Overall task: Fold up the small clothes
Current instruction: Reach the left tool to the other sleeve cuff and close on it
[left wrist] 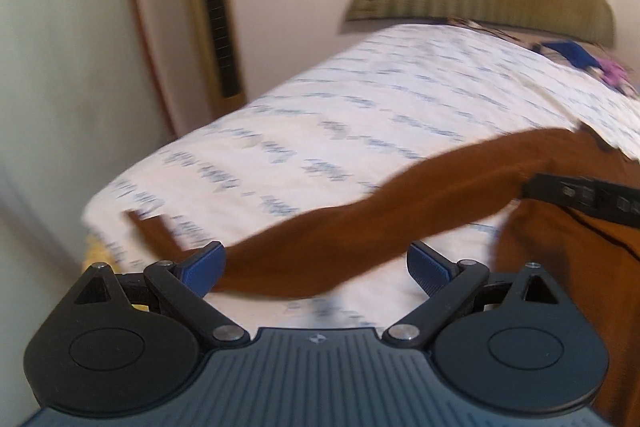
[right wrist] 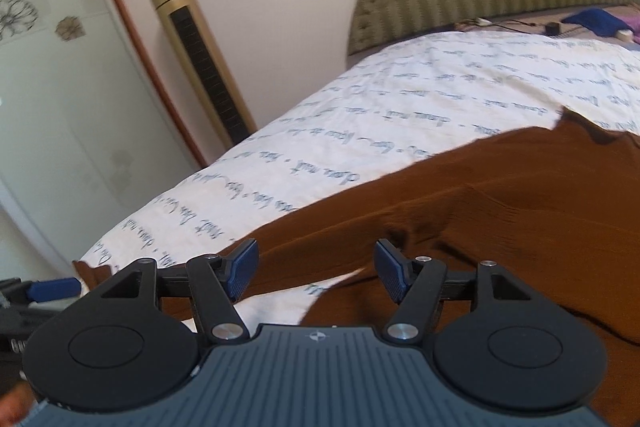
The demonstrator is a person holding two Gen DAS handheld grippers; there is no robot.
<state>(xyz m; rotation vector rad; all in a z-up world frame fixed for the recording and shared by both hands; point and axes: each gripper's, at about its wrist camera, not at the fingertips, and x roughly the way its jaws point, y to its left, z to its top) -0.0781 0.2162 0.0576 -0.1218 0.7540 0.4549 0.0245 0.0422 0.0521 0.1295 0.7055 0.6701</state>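
Both grippers stood wide open, holding nothing: the left gripper [left wrist: 316, 267] and right gripper [right wrist: 316, 269] hovered over the brown garment [right wrist: 500, 195]. It lay rumpled on the bed [right wrist: 400, 115], a sleeve [left wrist: 360, 211] stretched sideways. By my judgement, folding had barely begun.
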